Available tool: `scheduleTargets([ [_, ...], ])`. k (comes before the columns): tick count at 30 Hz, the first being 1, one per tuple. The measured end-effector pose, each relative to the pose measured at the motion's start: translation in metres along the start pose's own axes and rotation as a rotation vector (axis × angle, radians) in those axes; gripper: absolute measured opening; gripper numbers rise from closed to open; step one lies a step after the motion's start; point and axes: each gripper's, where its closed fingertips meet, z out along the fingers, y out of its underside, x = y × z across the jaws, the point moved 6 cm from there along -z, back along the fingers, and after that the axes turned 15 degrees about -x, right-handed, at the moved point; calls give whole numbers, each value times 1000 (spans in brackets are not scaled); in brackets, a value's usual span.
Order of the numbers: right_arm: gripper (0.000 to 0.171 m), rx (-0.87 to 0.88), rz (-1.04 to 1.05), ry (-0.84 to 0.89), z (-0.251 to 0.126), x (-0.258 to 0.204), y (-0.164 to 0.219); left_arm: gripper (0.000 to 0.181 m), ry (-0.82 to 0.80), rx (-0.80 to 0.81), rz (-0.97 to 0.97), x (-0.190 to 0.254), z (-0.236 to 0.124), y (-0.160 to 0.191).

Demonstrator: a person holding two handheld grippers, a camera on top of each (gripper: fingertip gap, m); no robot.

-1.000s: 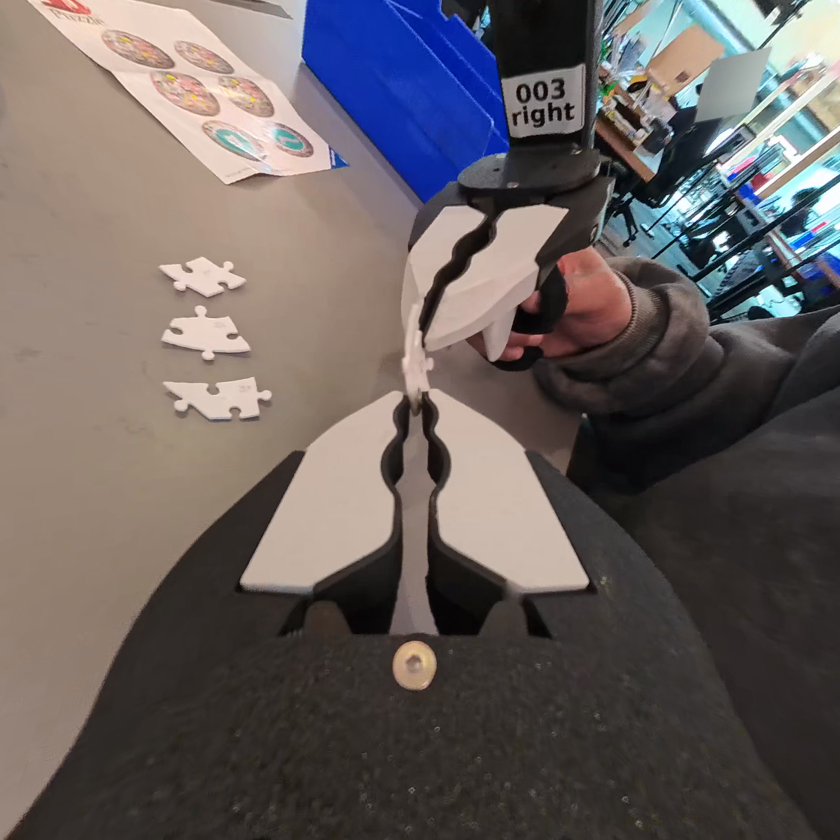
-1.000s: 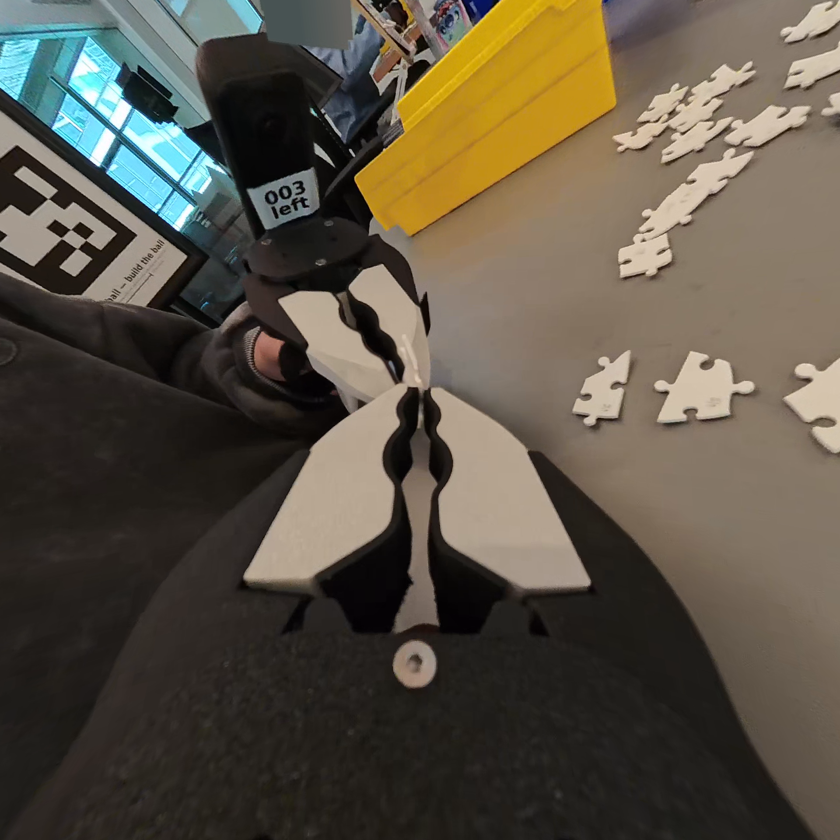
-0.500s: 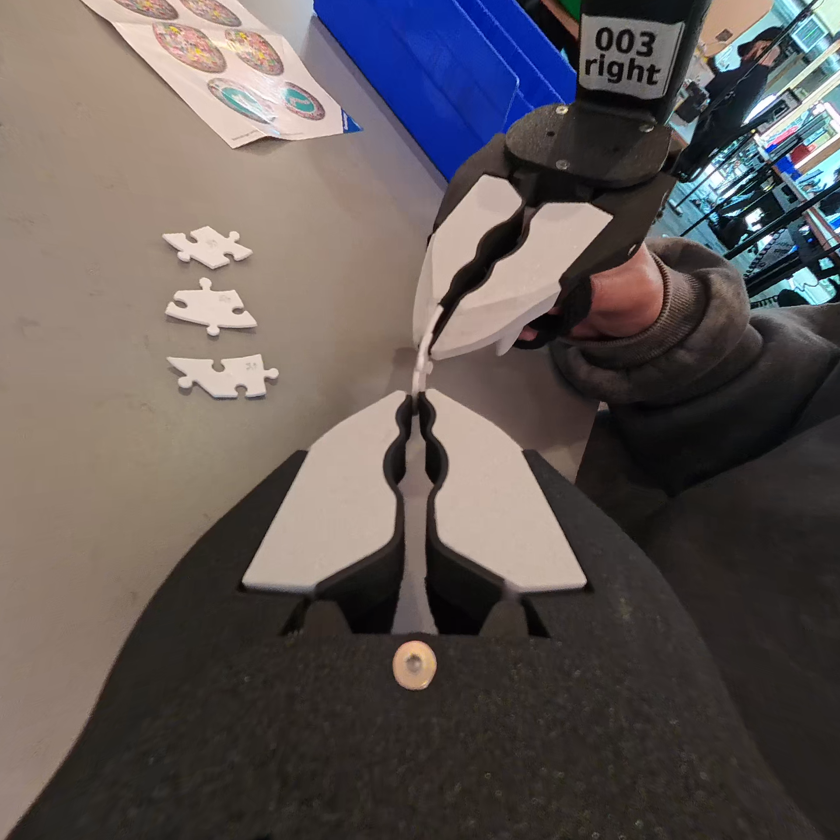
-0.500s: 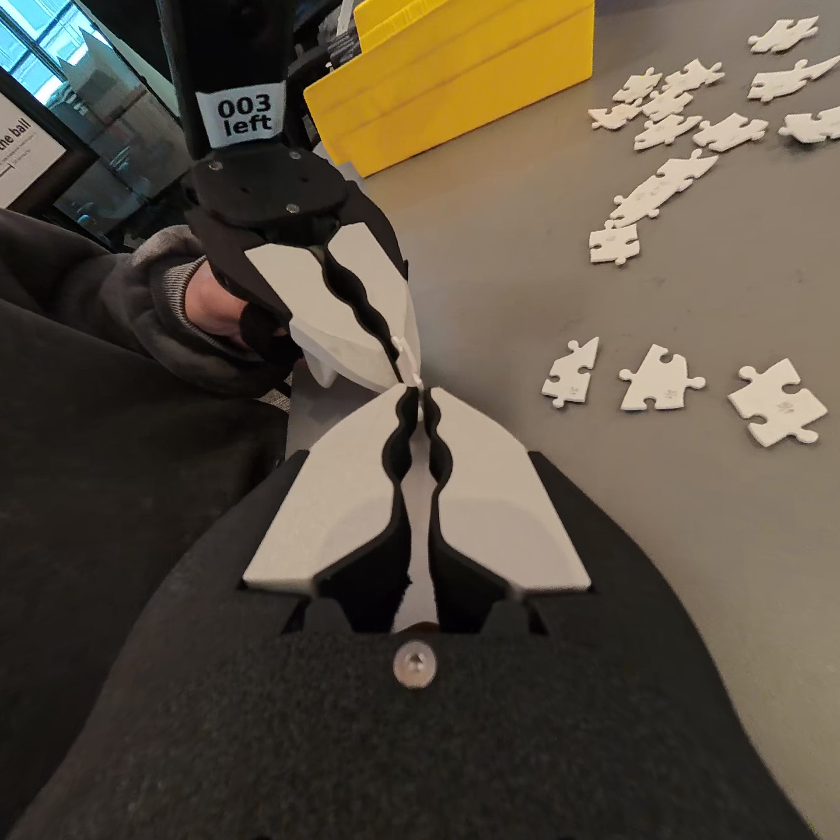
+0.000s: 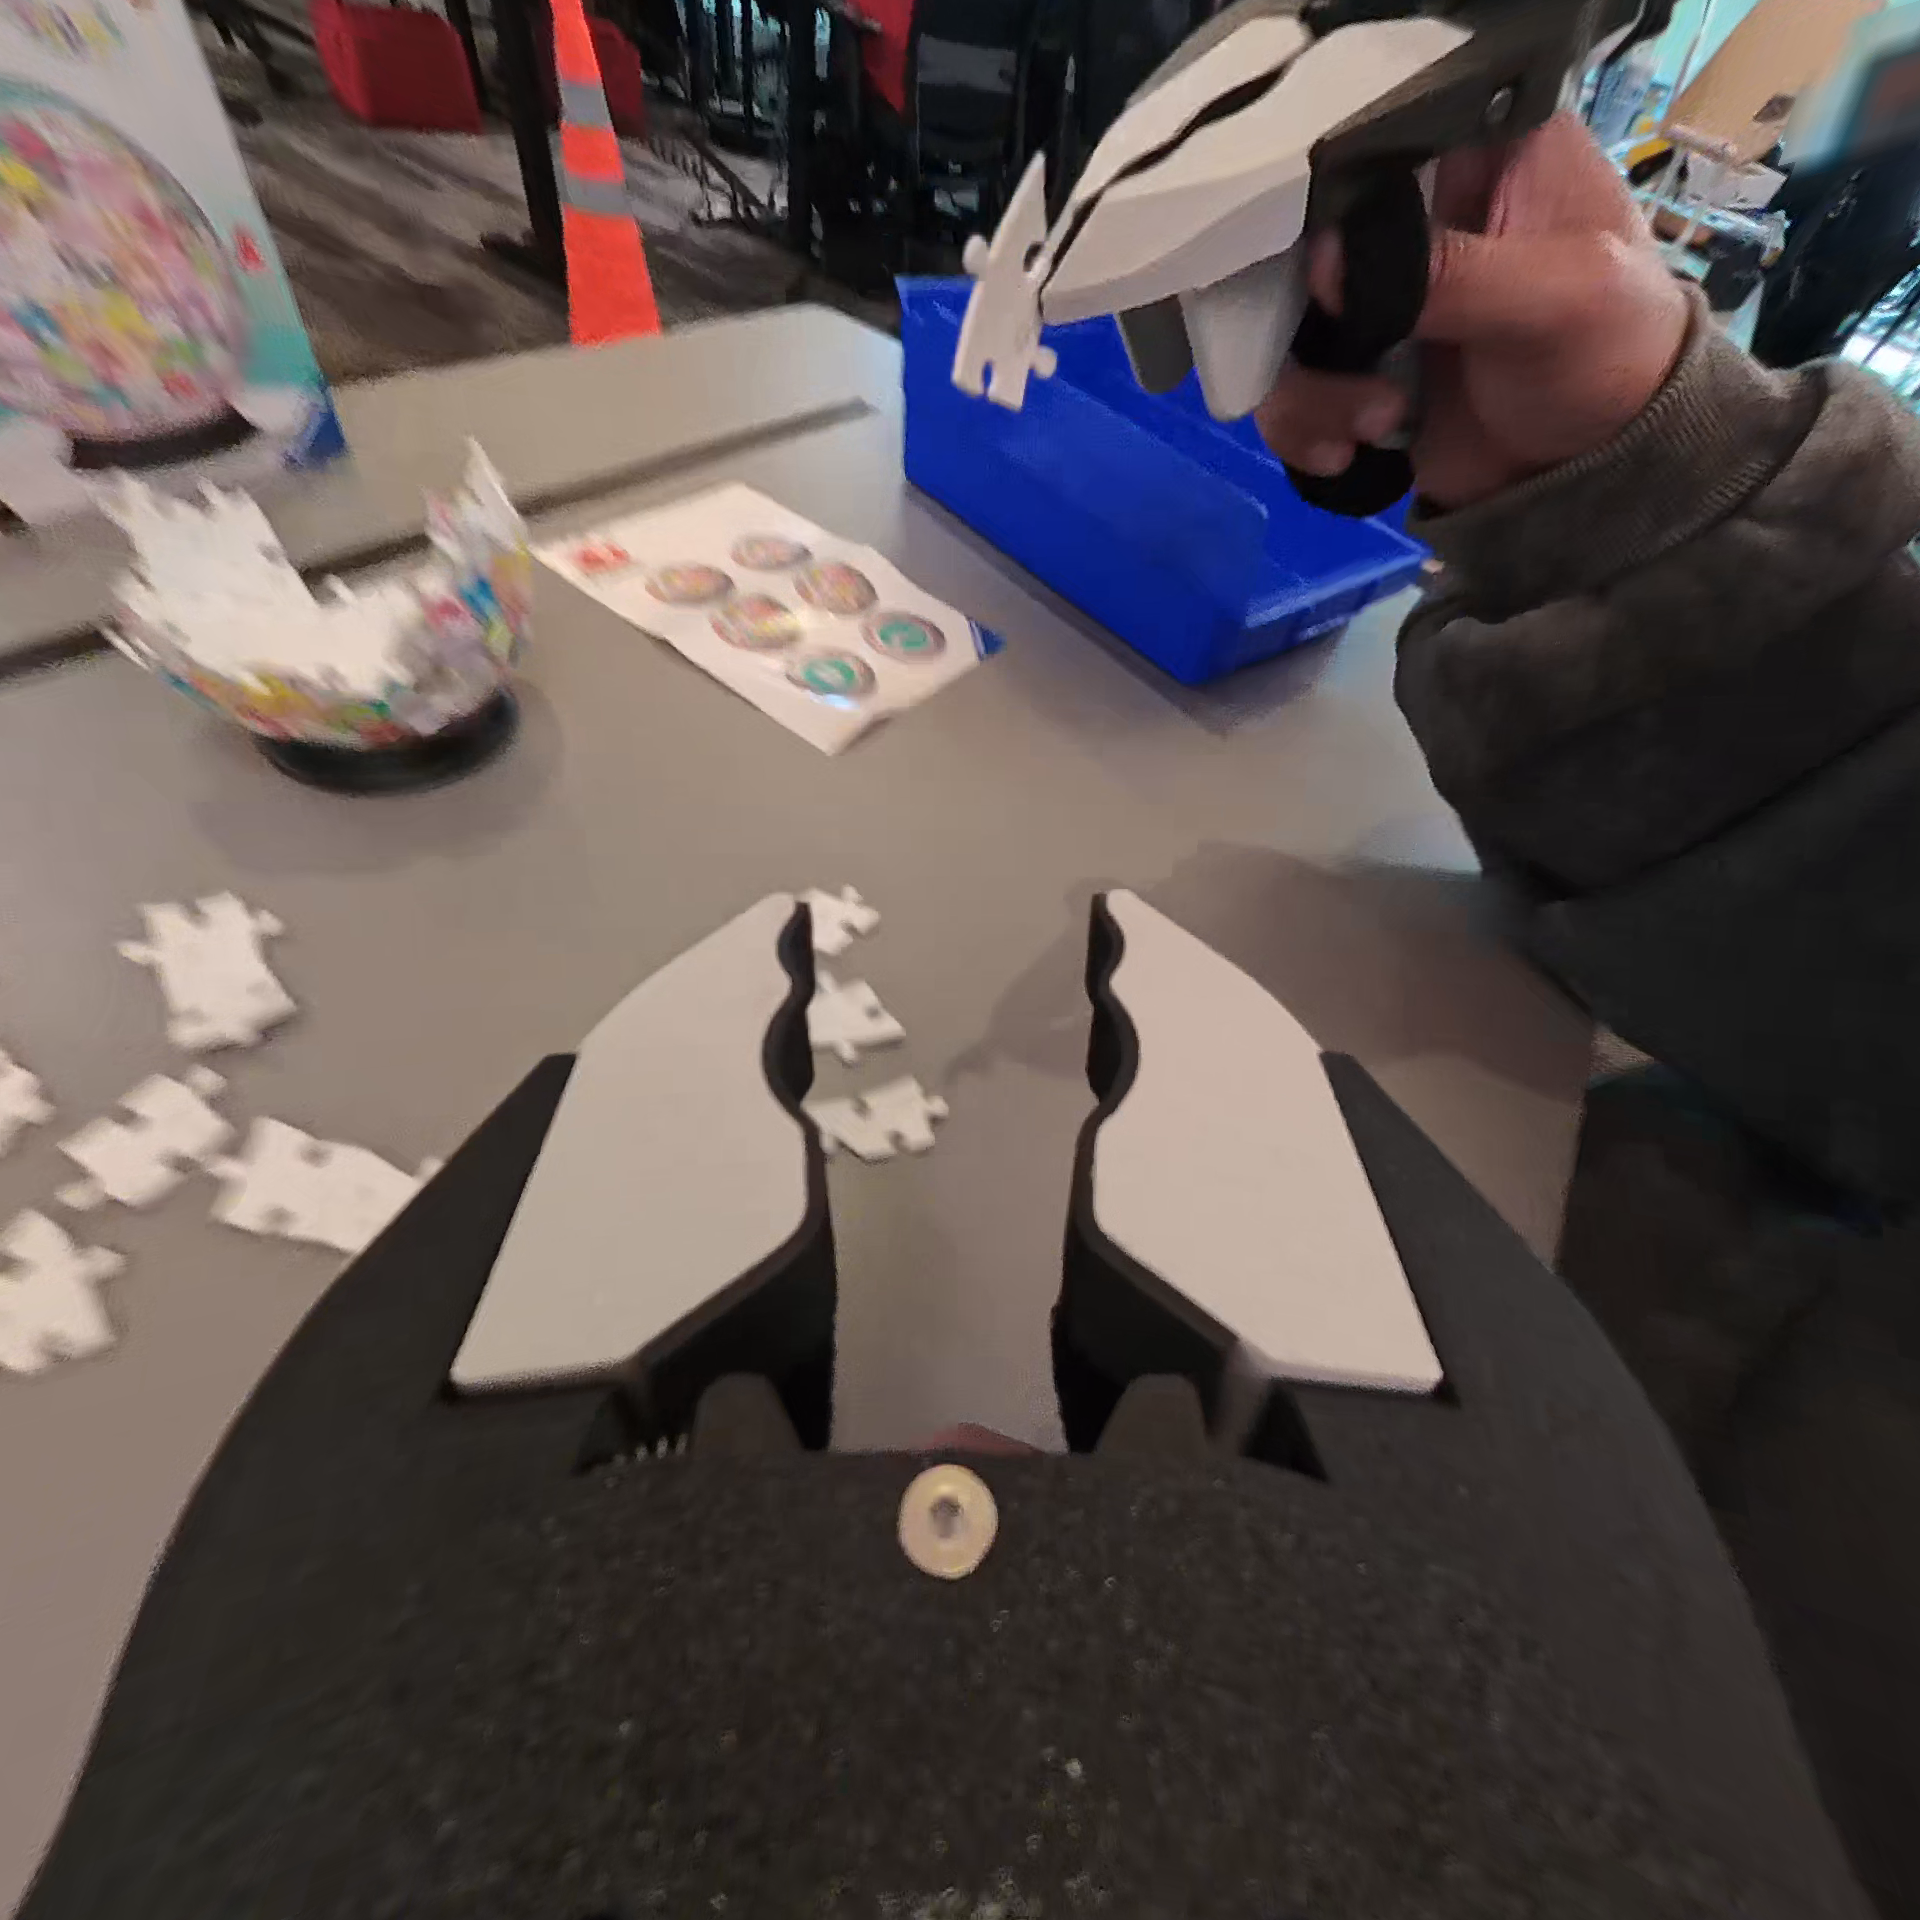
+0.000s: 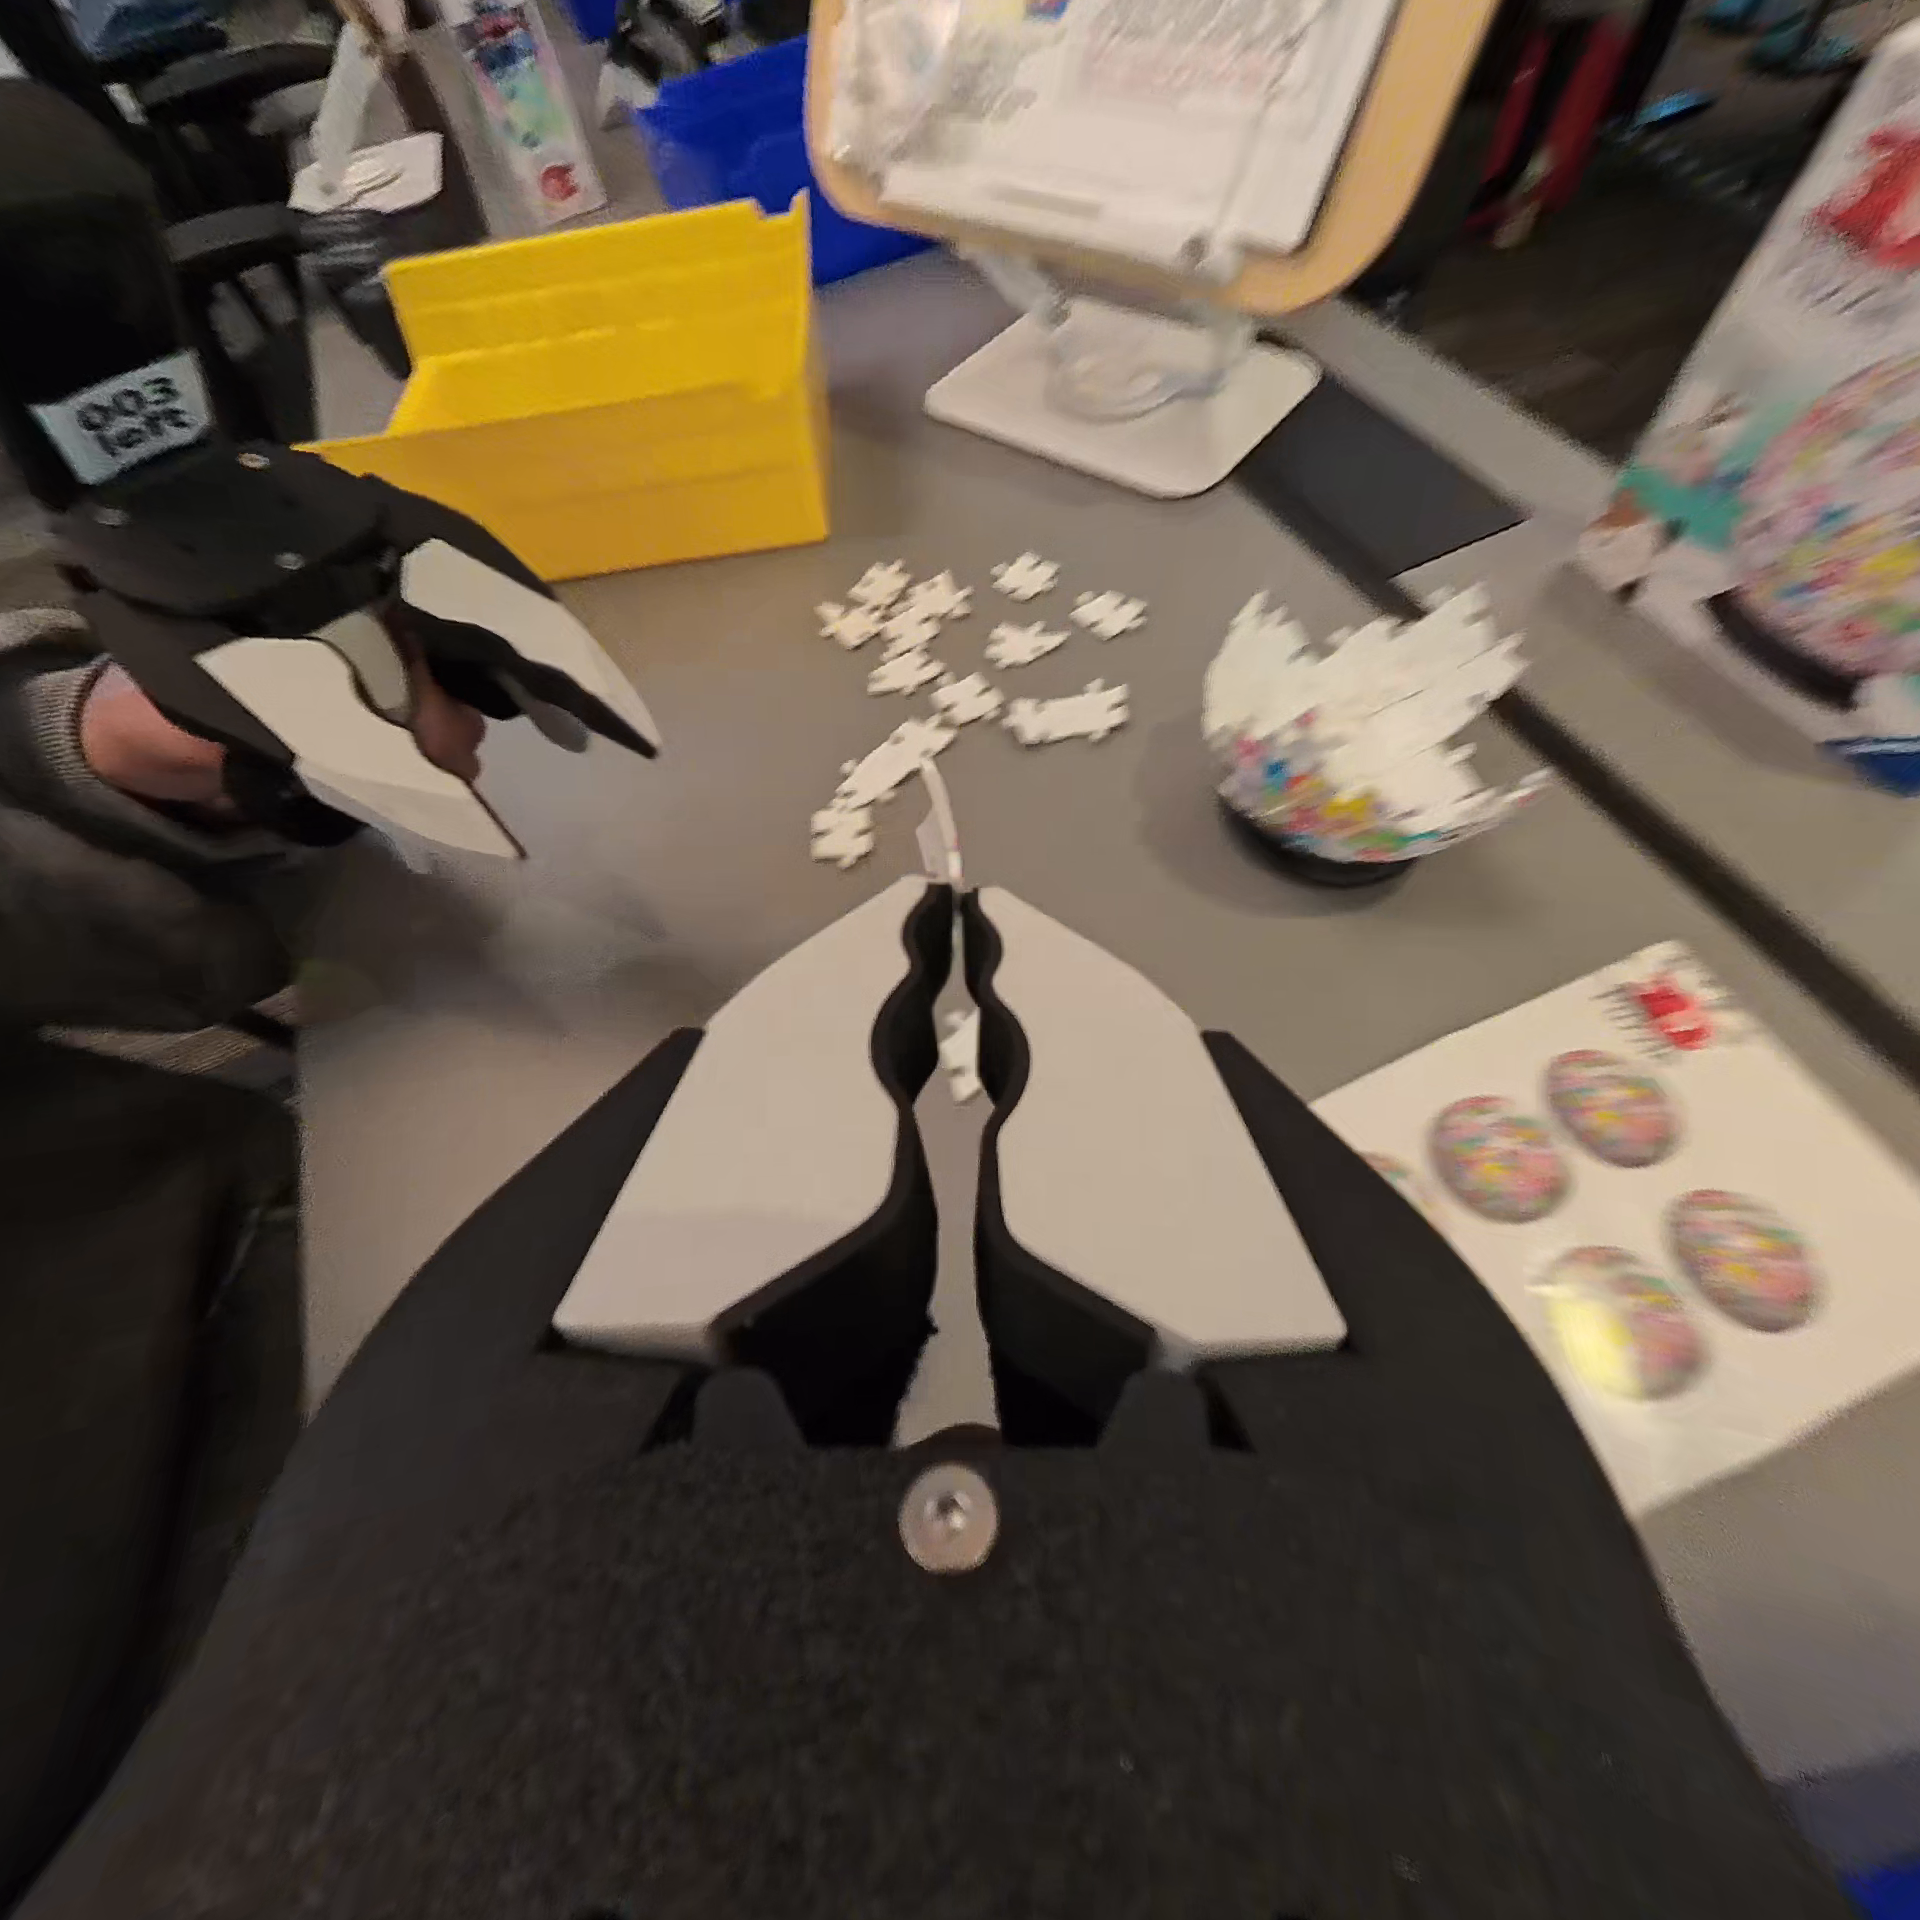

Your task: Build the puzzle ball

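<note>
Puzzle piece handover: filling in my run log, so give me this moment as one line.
left gripper: open, empty | right gripper: shut on puzzle piece, raised | half-built puzzle ball: on stand, untouched

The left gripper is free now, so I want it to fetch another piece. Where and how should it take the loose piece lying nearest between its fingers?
The left gripper is open. That puzzle piece lies flat on the table, so come from straight above and pinch across its plain body, not the knobs. It is thin, so lifting one edge first will probably help.
</note>
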Motion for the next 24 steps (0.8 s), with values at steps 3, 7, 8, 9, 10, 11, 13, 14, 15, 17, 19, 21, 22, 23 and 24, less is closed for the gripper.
scheduleTargets([
  [3, 2, 6, 4, 71, -11, 30, -26, 50, -35, 32, 72, -26, -11, -42],
  [7, 2, -11, -14, 136, -6, 68, -61, 50, -104, -18, 209, -74, -6, -98],
  [8, 2, -18, -17, 131, -1, 78, -69, 50, -95, -57, 226, -86, 0, -109],
  [9, 2, -32, -9, 125, 6, 90, -77, 50, -84, -95, 234, -100, 7, -118],
  [10, 2, -63, 5, 117, 14, 102, -83, 51, -70, -124, 236, -114, 16, -126],
  [11, 2, -105, 11, 103, 23, 114, -87, 50, -45, -144, 238, -129, 25, -133],
  [13, 2, -195, -1, 82, 45, 137, -92, 48, -35, -183, 229, -166, 47, -142],
  [14, 2, -255, -4, 80, 56, 149, -92, 48, -40, -208, 215, -187, 58, -145],
  [15, 2, -320, -3, 65, 69, 160, -90, 48, -27, -238, 196, -206, 70, -146],
  [17, 2, -427, 2, 35, 92, 179, -87, 50, 63, -302, 161, -236, 94, -145],
  [19, 2, -493, 22, 7, 114, 192, -86, 50, 154, -368, 160, -256, 117, -143],
  [21, 2, -536, 11, 5, 135, 200, -86, 49, 185, -441, 193, -273, 137, -140],
  [22, 2, -553, 1, -6, 145, 202, -85, 49, 204, -476, 209, -279, 147, -138],
  [23, 2, -573, 0, -18, 155, 205, -84, 49, 222, -509, 227, -283, 155, -138],
  [24, 2, -590, 5, -31, 164, 208, -80, 49, 237, -532, 245, -287, 163, -139],
])
